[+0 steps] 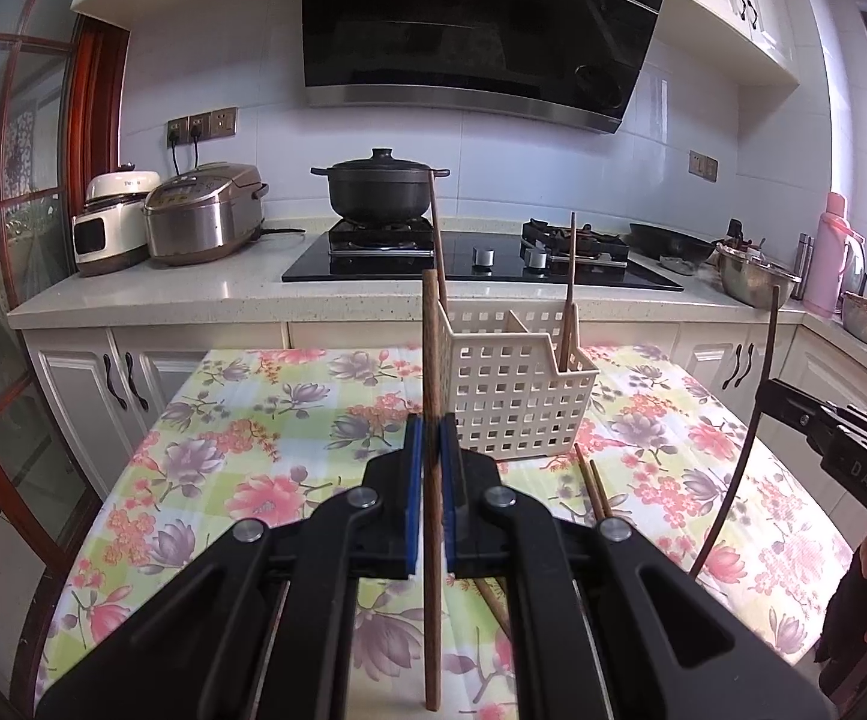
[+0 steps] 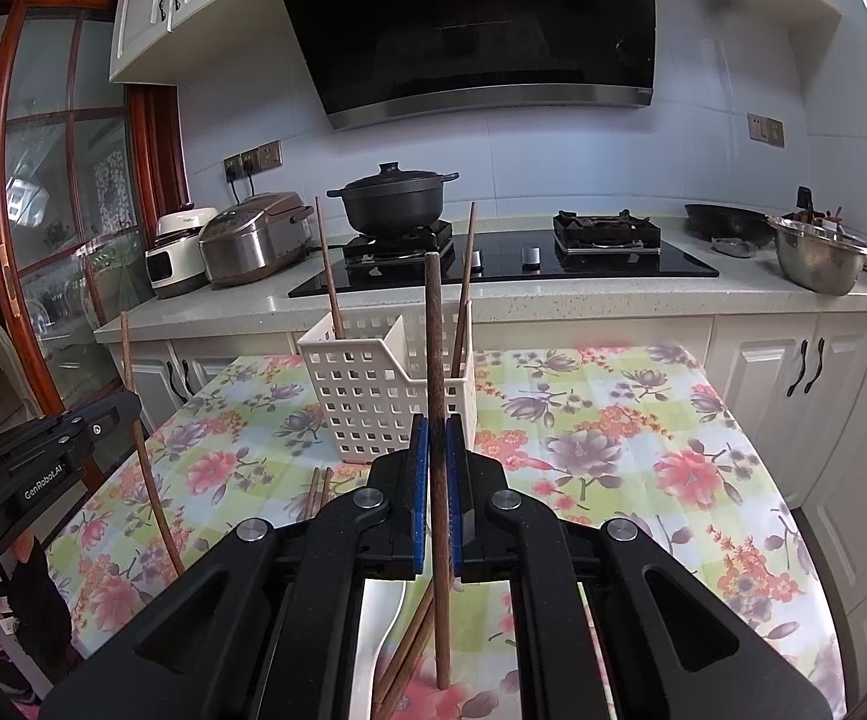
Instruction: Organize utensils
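A kitchen, seen from two claws held side by side above a worktop (image 1: 289, 420) covered with a flowered cloth. The left claw (image 1: 431, 438) is closed tight on a brown wooden chopstick (image 1: 431, 360), gripped upright between its blue pads (image 1: 414, 480), with the stick reaching above and below the grip. The right claw (image 2: 437, 438) is likewise closed tight on a second dark chopstick (image 2: 435, 348), also held upright between blue pads. Each claw shows at the edge of the other's view, its stick standing tall. Just beyond both claws, near the far middle of the cloth, stands a white slotted plastic basket (image 1: 517, 396) with a divider inside; two more chopsticks (image 2: 331, 264) lean in it, one at each end, their tips rising above the rim. On the cloth in front of the basket, close to the claws, lies a loose pair of chopsticks (image 1: 592, 489). In the right view a shiny metal tray (image 2: 382, 630) lies directly beneath the claw with further sticks resting across it. Behind the worktop runs a pale kitchen counter (image 1: 193, 294) carrying a black lidded pot (image 1: 380, 189) on a gas hob, two rice cookers (image 1: 205, 216) to the left, and a steel bowl (image 2: 820, 258) to the right.
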`<state>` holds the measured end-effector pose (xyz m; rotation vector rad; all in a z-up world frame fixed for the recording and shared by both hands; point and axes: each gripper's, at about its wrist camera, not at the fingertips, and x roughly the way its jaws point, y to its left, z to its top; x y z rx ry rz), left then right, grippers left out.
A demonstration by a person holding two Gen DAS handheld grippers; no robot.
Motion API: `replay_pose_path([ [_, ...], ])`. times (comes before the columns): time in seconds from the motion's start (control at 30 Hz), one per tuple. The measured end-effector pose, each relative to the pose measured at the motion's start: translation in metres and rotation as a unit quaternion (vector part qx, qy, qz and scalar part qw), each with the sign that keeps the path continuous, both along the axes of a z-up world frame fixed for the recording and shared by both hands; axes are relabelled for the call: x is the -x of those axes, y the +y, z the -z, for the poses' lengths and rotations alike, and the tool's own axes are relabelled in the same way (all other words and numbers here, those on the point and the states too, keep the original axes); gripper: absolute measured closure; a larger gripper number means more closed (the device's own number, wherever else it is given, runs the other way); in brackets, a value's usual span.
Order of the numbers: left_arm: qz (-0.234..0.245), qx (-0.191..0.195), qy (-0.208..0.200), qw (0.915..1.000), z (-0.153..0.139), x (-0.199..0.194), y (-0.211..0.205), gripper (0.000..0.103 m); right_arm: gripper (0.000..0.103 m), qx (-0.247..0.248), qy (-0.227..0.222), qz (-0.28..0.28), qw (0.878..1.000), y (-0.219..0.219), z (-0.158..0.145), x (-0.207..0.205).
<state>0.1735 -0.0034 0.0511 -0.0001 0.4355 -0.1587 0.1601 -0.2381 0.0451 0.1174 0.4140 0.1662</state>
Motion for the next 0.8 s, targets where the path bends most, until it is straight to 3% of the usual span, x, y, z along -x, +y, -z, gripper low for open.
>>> replay_pose_path([
  [0.8,-0.006,-0.018,-0.026,0.9995,-0.017,-0.022,-0.010,0.097,0.097,0.005,-0.007,0.006,1.000,-0.005,-0.012,-0.016],
])
